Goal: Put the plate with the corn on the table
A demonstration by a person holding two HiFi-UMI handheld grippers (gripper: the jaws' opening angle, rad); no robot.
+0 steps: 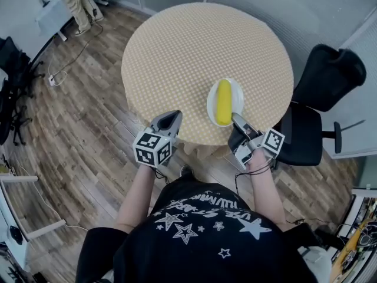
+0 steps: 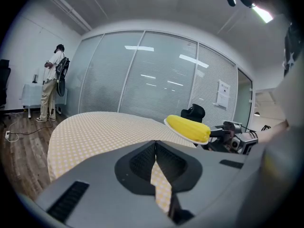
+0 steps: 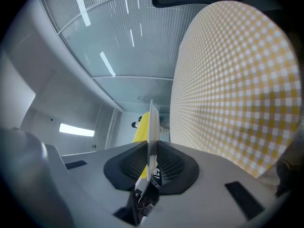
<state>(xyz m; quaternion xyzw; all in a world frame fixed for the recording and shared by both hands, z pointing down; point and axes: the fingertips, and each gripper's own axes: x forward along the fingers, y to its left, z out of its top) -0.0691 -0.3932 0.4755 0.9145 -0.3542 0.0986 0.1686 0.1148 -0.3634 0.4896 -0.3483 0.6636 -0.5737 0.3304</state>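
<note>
A white plate (image 1: 235,96) carrying a yellow corn cob (image 1: 223,102) hangs over the near right part of the round table (image 1: 177,52) with its yellow checked cloth. My right gripper (image 1: 238,121) is shut on the plate's near rim; in the right gripper view the plate (image 3: 153,127) stands edge-on between the jaws, with the corn (image 3: 141,127) behind it. My left gripper (image 1: 170,119) is shut and empty at the table's near edge. From the left gripper view the corn (image 2: 187,128) and plate sit above the cloth, right of the jaws.
A black office chair (image 1: 321,99) stands right of the table. A person (image 1: 79,5) stands by a white table at the far left. Cables lie on the wooden floor (image 1: 88,128). Glass walls close off the far side.
</note>
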